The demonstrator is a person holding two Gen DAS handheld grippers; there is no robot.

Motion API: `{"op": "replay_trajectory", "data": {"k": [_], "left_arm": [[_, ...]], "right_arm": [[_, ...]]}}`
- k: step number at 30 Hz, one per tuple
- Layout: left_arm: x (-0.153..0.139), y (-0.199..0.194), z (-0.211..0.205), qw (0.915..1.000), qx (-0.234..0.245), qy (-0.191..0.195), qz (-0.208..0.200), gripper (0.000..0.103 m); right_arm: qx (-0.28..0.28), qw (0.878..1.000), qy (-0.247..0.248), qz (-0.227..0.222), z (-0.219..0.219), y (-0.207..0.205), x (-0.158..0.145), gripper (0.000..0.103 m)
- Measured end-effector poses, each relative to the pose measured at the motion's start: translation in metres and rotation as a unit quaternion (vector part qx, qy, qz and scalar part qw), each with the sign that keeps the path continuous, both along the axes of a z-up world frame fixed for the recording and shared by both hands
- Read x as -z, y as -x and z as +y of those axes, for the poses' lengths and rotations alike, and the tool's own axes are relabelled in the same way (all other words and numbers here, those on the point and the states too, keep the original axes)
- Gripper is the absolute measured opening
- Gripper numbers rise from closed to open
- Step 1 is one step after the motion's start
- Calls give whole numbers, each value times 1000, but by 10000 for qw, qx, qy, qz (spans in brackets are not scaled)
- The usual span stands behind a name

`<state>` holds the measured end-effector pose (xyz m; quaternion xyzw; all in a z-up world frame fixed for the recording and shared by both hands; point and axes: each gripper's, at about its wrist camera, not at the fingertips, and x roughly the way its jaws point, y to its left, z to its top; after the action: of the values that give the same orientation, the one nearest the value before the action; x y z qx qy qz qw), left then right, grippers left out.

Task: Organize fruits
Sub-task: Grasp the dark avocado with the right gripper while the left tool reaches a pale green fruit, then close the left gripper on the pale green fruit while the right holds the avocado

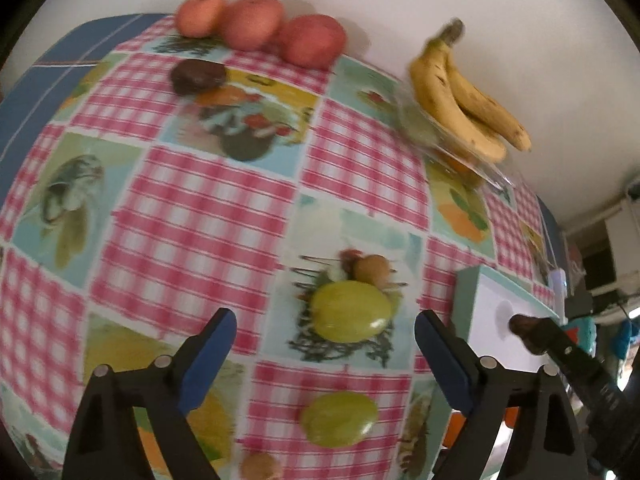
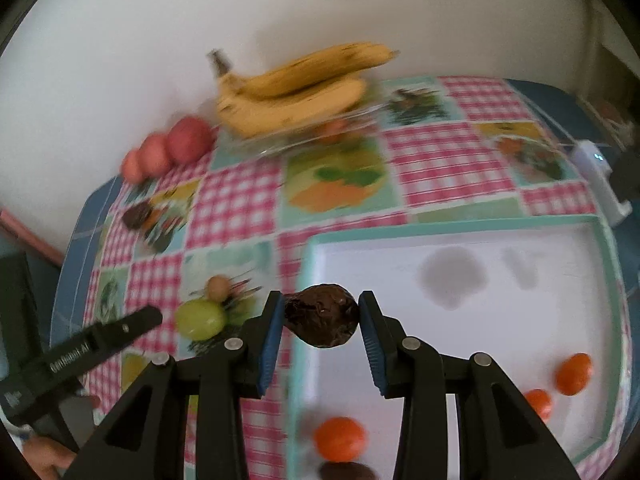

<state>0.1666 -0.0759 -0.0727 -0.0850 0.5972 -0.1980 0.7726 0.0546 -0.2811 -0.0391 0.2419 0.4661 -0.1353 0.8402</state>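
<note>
The right tongs (image 2: 320,322) are gripping a dark wrinkled fruit (image 2: 322,316) at the centre of the frame, over the near left corner of a white tray (image 2: 520,320) that is holding three orange fruits (image 2: 340,438). The left tongs (image 1: 325,334) are hanging wide apart above a green fruit (image 1: 350,311) lying on the checked tabletop (image 1: 200,208). Bananas (image 1: 460,96) are sitting at upper right, red apples (image 1: 312,40) along the top.

Fruits on checked cloth, tray partly filled

Dark wrinkled fruit (image 2: 321,321) held above white teal-rimmed tray (image 2: 460,224) with three small orange fruits (image 2: 340,438); green oval fruits (image 1: 351,316), bananas (image 1: 464,96), red apples (image 1: 312,40) outside.
</note>
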Motion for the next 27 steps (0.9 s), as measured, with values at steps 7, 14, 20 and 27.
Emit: {"op": "replay_trajectory", "data": {"k": [7, 14, 20, 27], "left_arm": [[9, 3, -19, 10000, 84, -36, -12, 79], [14, 1, -24, 9999, 43, -94, -54, 67], [15, 0, -24, 9997, -51, -196, -123, 53], [2, 3, -25, 9994, -23, -250, -238, 53]], "right_arm": [[693, 9968, -352, -159, -48, 29, 0, 40], [865, 9949, -472, -197, -62, 40, 2, 40], [865, 9946, -537, -221, -65, 43, 3, 40], [939, 9936, -568, -259, -68, 46, 0, 40]]}}
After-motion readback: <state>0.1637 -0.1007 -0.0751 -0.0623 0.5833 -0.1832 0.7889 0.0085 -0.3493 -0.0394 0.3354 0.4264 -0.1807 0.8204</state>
